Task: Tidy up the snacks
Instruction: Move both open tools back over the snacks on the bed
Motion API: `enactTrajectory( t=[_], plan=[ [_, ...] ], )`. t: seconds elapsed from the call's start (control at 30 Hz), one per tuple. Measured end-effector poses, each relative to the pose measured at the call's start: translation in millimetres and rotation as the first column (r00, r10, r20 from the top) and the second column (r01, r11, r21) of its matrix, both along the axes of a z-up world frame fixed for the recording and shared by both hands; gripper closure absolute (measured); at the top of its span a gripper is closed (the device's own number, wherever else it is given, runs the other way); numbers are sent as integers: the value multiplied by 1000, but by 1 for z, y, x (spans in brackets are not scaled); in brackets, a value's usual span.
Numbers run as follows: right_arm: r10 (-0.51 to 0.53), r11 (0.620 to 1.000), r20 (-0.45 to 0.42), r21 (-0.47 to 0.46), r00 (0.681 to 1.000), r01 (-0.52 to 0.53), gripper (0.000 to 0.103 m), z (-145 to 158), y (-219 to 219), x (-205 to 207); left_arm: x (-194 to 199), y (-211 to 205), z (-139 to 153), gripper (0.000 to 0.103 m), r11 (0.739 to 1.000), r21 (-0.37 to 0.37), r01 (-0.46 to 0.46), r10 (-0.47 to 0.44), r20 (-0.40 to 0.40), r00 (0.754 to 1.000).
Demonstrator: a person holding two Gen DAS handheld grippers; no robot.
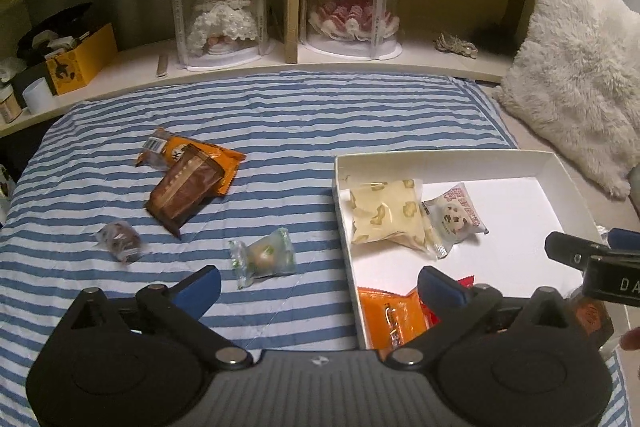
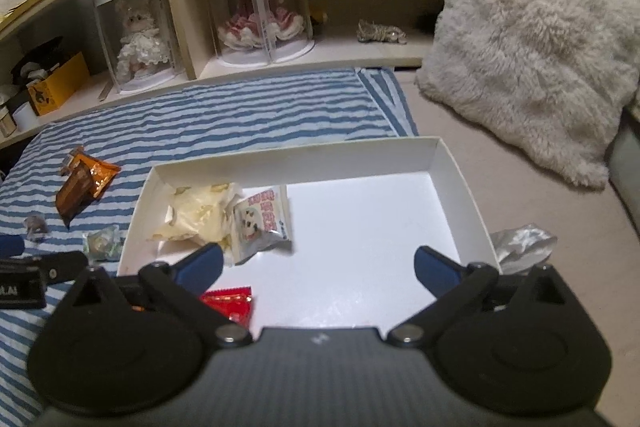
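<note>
**Snacks on striped bed, part sorted into white box**

Blue-and-white striped bedding [image 1: 280, 115] covers the bed below a shelf holding two dolls in clear cases.

Loose on the bedding, left wrist view:
- orange packet [image 1: 224, 163] at 10 o'clock, with a brown packet [image 1: 184, 189] lying across it;
- small brown wrapped sweet [image 1: 120, 235] at 9 o'clock;
- clear green-printed sweet [image 1: 264, 257] just ahead of the left tool [image 1: 320, 287].

White box [image 2: 296, 151], at 3 o'clock of the loose snacks, holds:
- yellow packet [image 1: 386, 215] in its far-left corner;
- white cookie packet [image 1: 456, 215] touching it;
- orange packet in box [image 1: 390, 311] and red packet [image 2: 230, 301] at the near-left edge.

Left tool: fingers spread wide, nothing held, straddling the box's left wall.
Right tool [image 2: 318, 269]: fingers spread wide, nothing held, over the box's bare floor.

Fluffy white cushion [image 2: 532, 51] at 1 o'clock of the box; crumpled silver wrapper [image 2: 524, 241] just outside its right wall.
</note>
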State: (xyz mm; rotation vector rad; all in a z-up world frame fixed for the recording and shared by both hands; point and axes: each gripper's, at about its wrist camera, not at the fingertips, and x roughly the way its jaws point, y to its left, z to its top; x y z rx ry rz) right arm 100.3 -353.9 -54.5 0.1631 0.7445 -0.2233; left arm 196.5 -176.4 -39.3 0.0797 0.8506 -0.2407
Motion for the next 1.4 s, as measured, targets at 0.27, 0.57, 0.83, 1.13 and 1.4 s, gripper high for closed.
enactTrajectory(
  t=[0.27, 0.57, 0.83, 1.13, 1.4],
  plan=[
    [37, 999, 24, -7, 999, -37, 1, 11, 18, -6, -11, 21, 12, 0, 1000, -3, -26, 26, 26, 999],
    [119, 993, 66, -21, 991, -118, 1, 15, 52, -4, -19, 63, 19, 0, 997, 0, -72, 72, 57, 996],
    [171, 985, 90, 2, 981, -172, 1, 8, 80, 9, -22, 115, 16, 0, 989, 9, -145, 144, 76, 987],
    [261, 965, 123, 5, 957, -264, 1, -4, 108, 24, -16, 165, -2, 0, 970, -46, -240, 244, 83, 966],
    [352, 935, 193, -27, 916, -353, 0, -13, 128, 34, 3, 186, -27, 0, 945, -142, -294, 304, 52, 951]
  ],
)
